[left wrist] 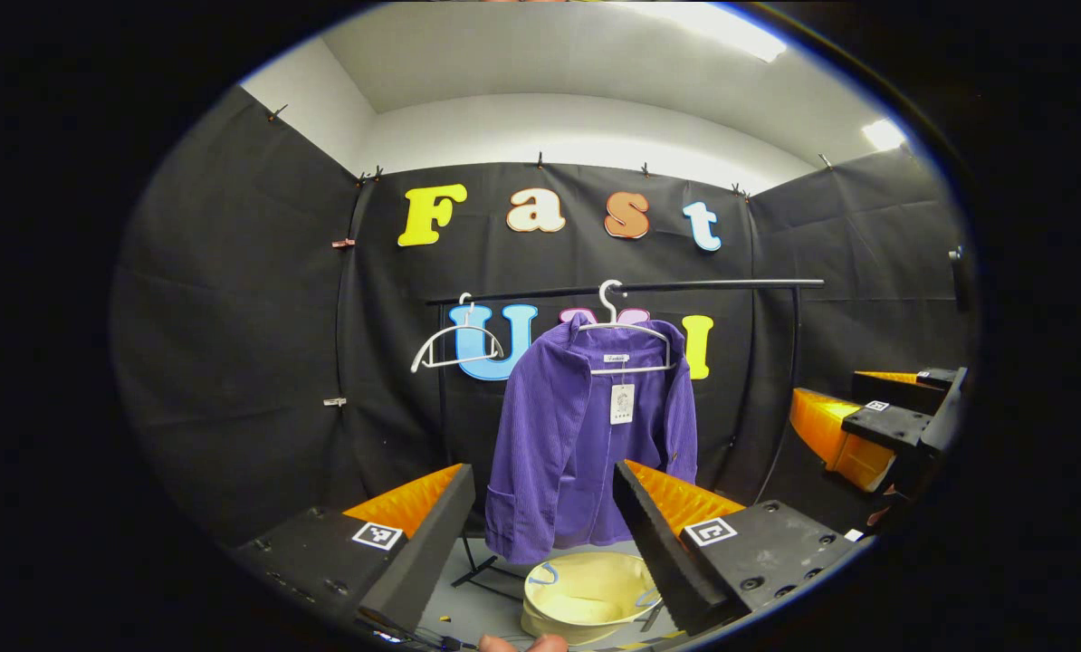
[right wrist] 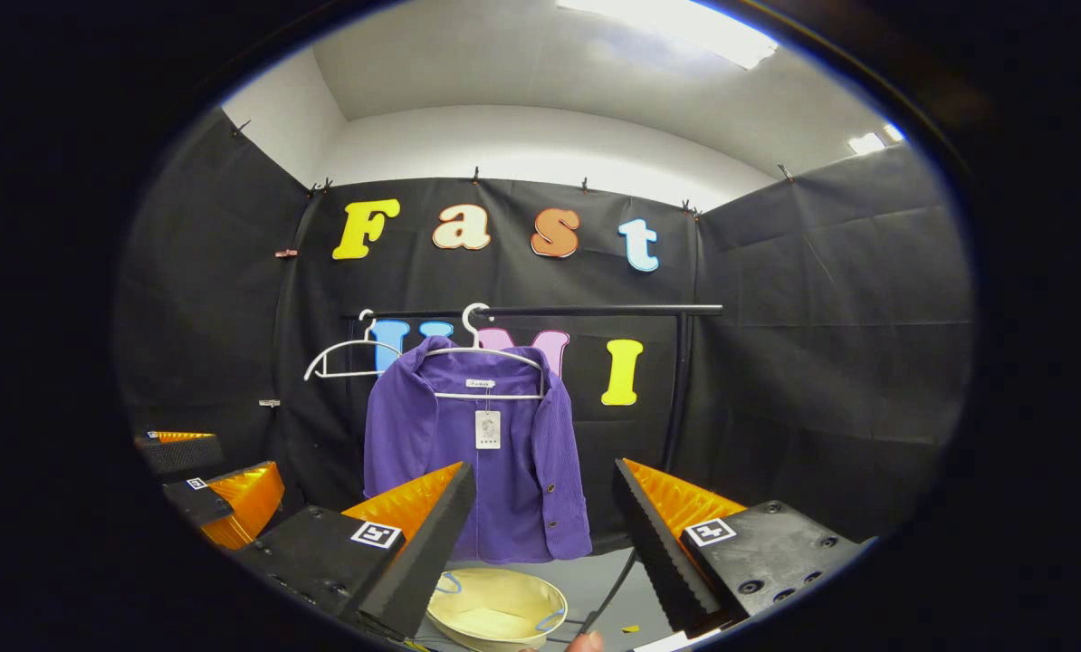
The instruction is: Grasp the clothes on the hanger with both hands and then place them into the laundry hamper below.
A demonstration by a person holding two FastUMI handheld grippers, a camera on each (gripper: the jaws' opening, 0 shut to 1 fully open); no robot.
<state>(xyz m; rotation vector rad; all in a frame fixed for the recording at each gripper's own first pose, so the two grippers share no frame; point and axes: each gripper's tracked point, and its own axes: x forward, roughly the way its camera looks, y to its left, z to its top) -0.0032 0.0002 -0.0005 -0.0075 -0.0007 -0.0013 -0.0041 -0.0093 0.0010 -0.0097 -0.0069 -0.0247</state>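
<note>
- The purple jacket [left wrist: 586, 435] hangs on a white hanger [left wrist: 626, 340] on the black rail [left wrist: 685, 286], a paper tag [left wrist: 622, 404] at its collar.
- Directly below the jacket, on the floor, sits the pale yellow hamper [left wrist: 586, 593].
- Beside the jacket, an empty hanger [left wrist: 454, 349] hangs on the same rail.
- Left gripper [left wrist: 545, 507] is held level, pointing at the jacket, well apart from it, jaws released.
- Right gripper [right wrist: 545, 507] likewise, jaws spread, nothing between them.

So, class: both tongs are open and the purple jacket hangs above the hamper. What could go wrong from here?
1. The purple corduroy jacket may drag its white wire hanger off the black rail.
2. Dropped off-centre, it may miss the pale yellow hamper.
3. The empty white hanger nearby might get knocked.
</note>
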